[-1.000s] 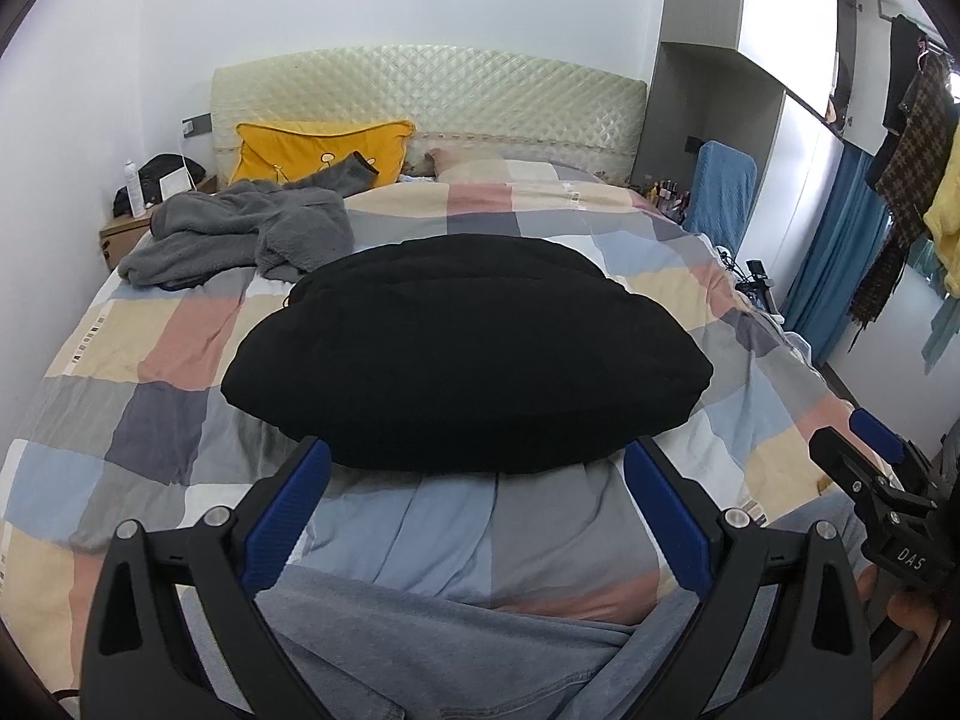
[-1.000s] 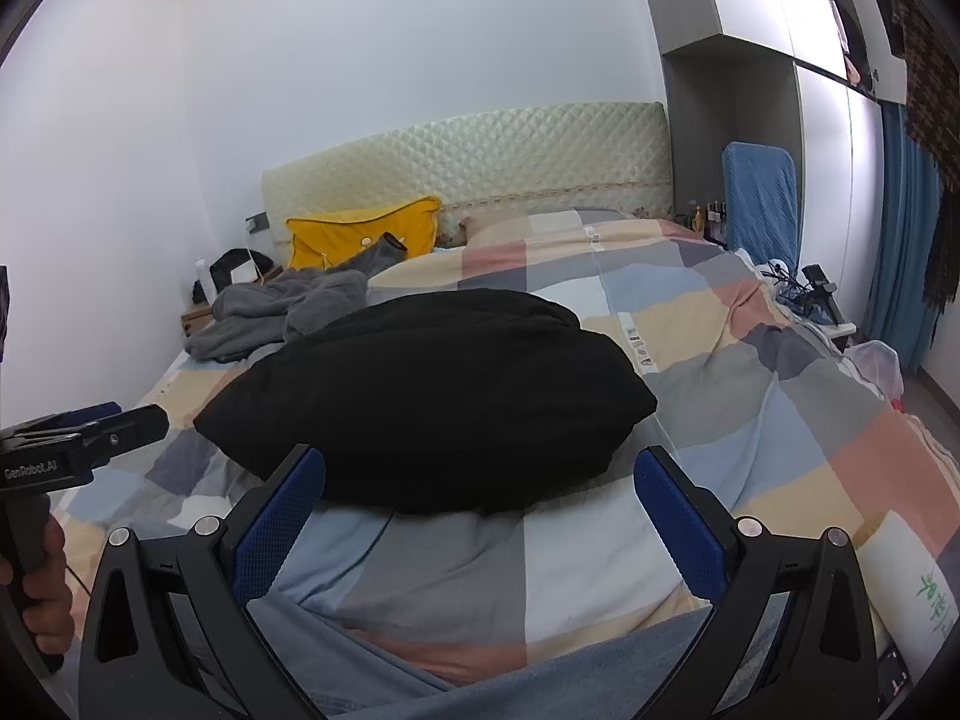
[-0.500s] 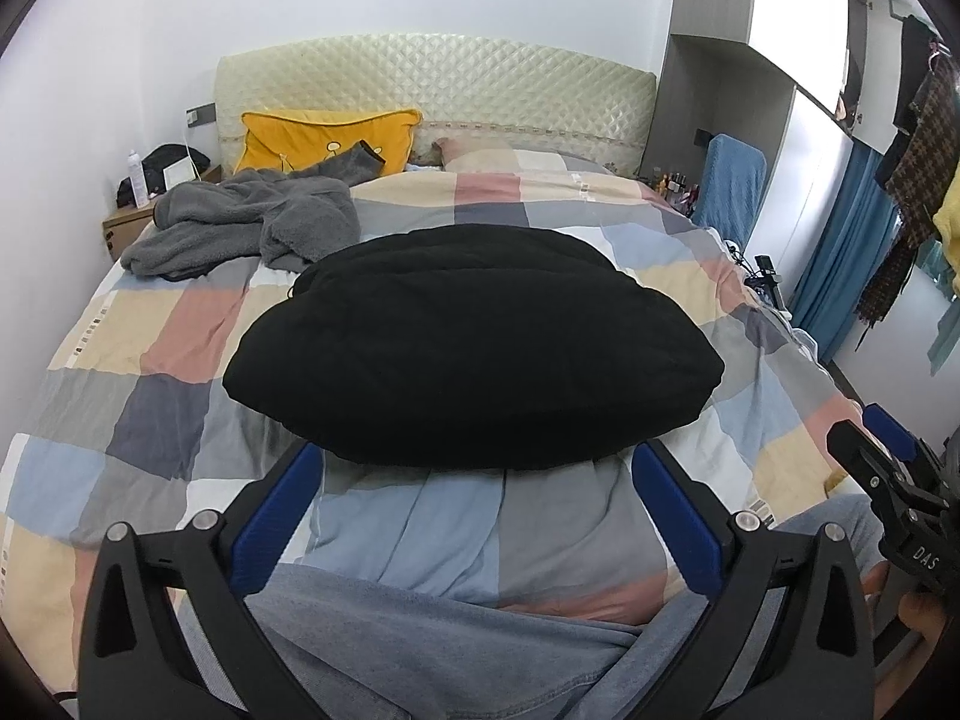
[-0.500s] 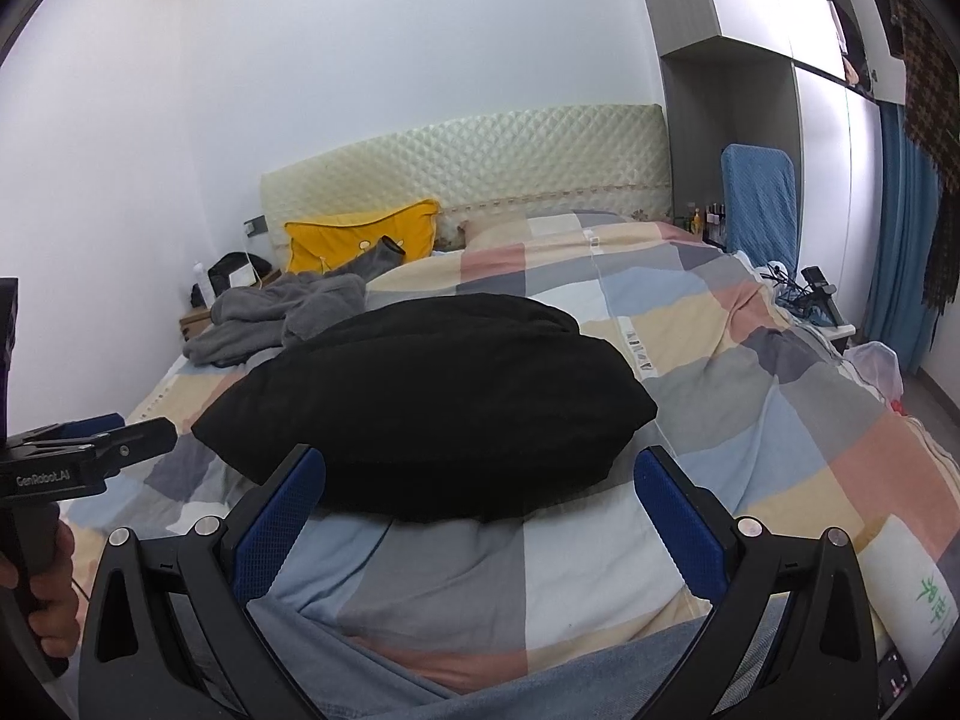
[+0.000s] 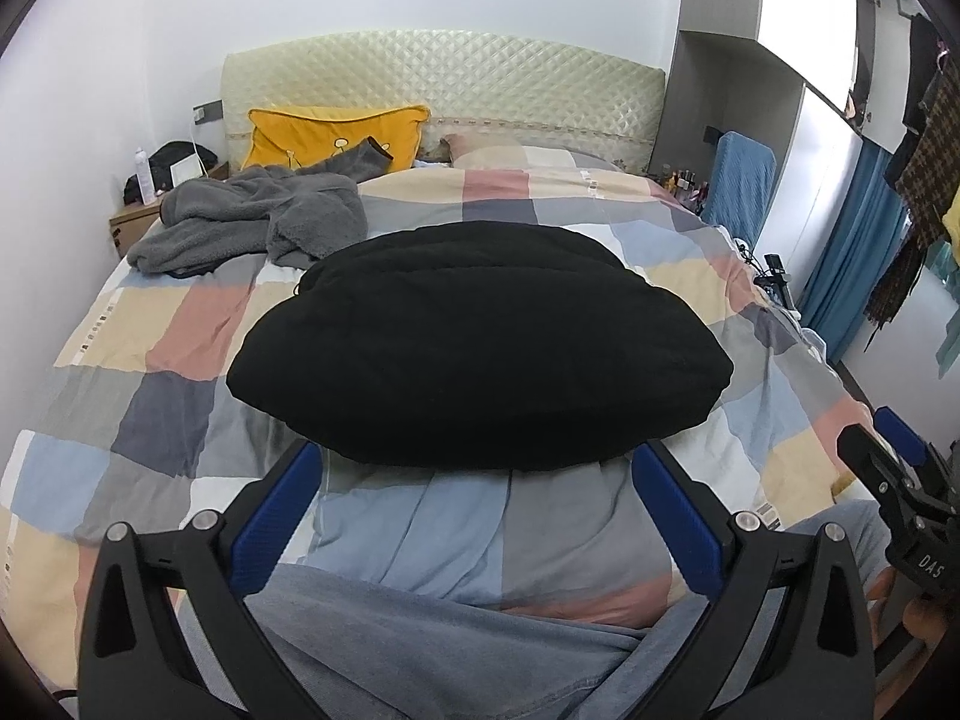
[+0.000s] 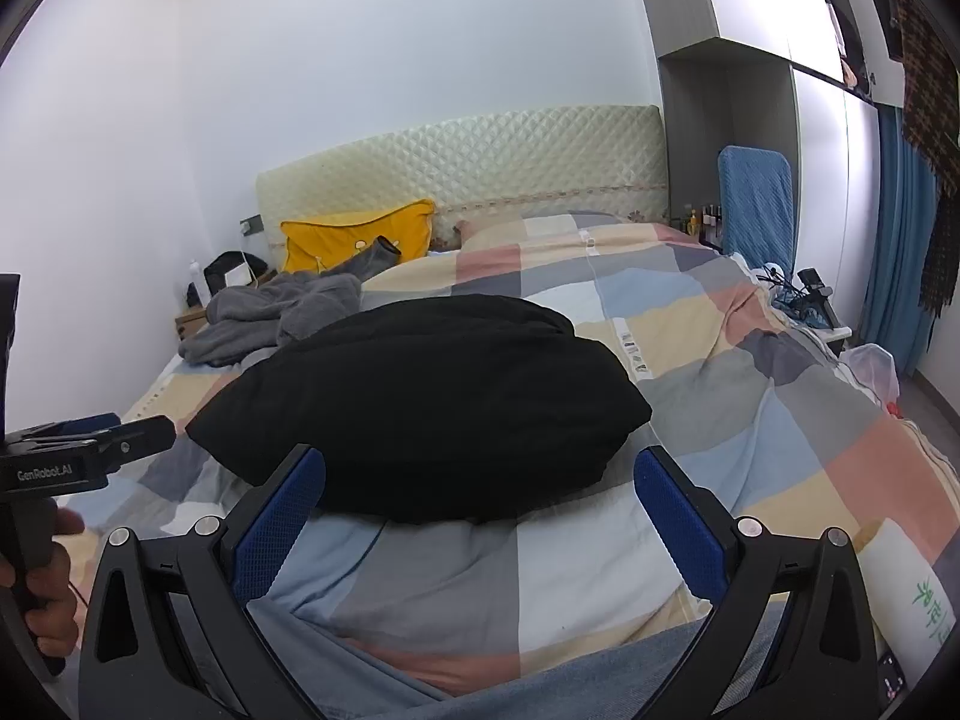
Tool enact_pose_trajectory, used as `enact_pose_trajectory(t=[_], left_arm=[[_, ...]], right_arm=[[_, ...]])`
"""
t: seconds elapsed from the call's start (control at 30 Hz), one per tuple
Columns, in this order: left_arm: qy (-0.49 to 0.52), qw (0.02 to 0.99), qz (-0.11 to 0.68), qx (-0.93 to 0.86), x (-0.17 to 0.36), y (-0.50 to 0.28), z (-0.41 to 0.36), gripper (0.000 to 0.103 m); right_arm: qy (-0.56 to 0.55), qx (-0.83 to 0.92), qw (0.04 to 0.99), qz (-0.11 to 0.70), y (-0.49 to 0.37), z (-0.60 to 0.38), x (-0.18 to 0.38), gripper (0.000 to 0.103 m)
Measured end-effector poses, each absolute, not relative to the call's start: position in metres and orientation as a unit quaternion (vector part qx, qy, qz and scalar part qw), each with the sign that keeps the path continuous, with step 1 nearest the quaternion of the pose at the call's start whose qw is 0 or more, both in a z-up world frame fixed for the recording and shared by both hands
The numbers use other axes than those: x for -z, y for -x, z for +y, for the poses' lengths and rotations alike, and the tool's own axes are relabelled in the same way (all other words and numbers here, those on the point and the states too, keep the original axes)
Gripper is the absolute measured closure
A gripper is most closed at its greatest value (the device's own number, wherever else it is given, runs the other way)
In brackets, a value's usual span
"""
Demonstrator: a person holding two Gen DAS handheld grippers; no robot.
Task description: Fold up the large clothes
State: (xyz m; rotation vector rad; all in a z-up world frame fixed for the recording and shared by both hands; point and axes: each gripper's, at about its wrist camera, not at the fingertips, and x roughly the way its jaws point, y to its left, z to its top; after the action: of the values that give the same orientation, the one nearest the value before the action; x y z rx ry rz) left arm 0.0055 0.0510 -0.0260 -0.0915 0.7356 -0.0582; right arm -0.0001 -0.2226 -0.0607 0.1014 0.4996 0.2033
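1. While both are held wide open and empty, the left gripper (image 5: 474,480) and right gripper (image 6: 480,483) are seen low in frame.
2. At frame centre, the black garment (image 5: 480,348) is bundled on the quilt (image 5: 180,324).
3. Quilt fabric could be pinched along with its thick edge.

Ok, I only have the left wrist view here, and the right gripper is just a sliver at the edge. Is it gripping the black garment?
Observer: No. The right wrist view shows the right gripper open, fingers wide apart, gripping nothing; the black garment lies loose on the bed.
Operator: What holds the left gripper?
Observer: A hand wrapped round the handle of the left gripper.
Operator: Anything beside the bed?
Observer: A white plastic bag on the floor at its right side.
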Motion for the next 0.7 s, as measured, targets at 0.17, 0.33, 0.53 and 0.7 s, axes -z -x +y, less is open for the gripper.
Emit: enact_pose_trajectory(t=[0.17,0.33,0.53,0.7], left_arm=[[0.049,0.929,0.365,0.028,0.0268,-0.0064,0.0520,0.000],[0.052,0.928,0.367,0.033,0.0277,-0.0063,0.0509,0.000],[0.049,0.928,0.369,0.029,0.0282,-0.0063,0.0494,0.000],[0.052,0.929,0.364,0.024,0.0268,-0.0050,0.0512,0.000]], right_arm=[[-0.052,-0.099,0.962,0.247,-0.0002,-0.2218,0.0618,0.000],[-0.050,-0.096,0.963,0.245,0.0001,-0.2223,0.0619,0.000],[-0.050,-0.097,0.963,0.247,0.0017,-0.2229,0.0629,0.000],[-0.047,-0.097,0.963,0.248,0.0004,-0.2238,0.0625,0.000]])
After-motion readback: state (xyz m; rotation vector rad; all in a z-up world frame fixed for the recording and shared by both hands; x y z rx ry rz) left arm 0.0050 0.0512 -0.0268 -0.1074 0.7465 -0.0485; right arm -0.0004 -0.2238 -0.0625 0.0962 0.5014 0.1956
